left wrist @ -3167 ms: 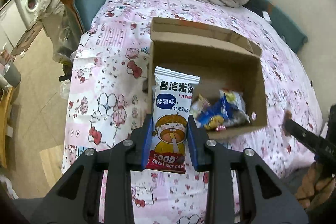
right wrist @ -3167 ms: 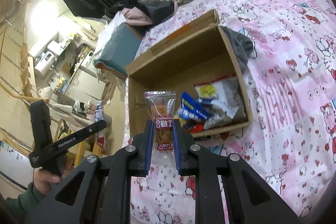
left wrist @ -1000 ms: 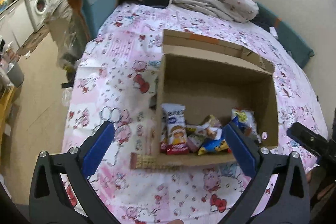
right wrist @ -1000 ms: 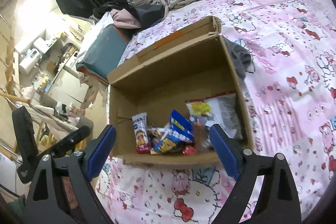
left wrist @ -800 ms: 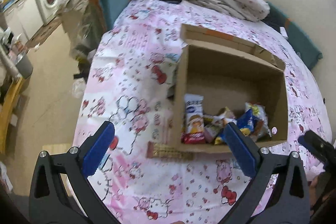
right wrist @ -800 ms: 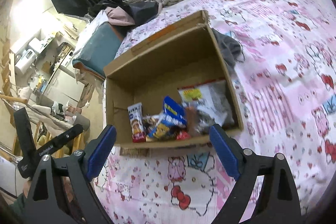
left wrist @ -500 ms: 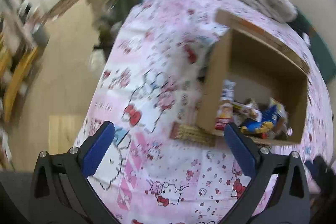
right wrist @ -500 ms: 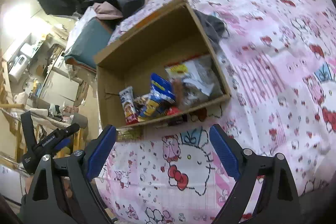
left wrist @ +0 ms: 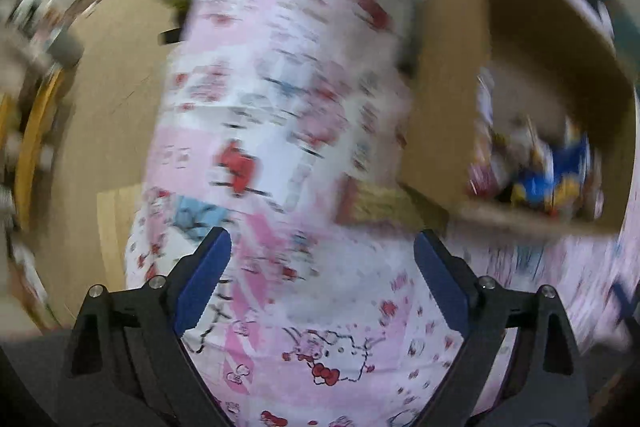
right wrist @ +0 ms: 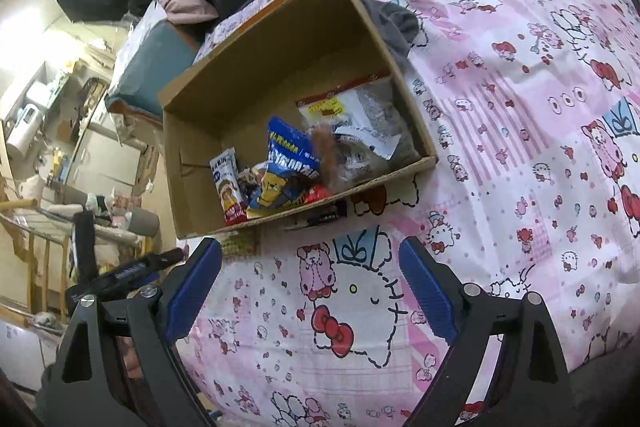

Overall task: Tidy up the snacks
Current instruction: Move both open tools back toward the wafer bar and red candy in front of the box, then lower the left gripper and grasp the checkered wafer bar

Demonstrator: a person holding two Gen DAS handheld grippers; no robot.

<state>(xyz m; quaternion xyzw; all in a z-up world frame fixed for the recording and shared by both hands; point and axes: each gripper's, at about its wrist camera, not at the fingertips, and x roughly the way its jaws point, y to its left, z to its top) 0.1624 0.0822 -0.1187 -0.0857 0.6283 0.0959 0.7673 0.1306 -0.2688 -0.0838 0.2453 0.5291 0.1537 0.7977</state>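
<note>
Right wrist view: cardboard box [right wrist: 208, 99] holds several snack packets [right wrist: 286, 171].

Blurred view — left tongs [left wrist: 320, 255] spread but just closing a little, nothing between them, over the pink bedsheet [left wrist: 280, 131]; wafer pack [left wrist: 380, 205] against the box [left wrist: 444, 99] — snacks [left wrist: 536, 167] inside.
</note>
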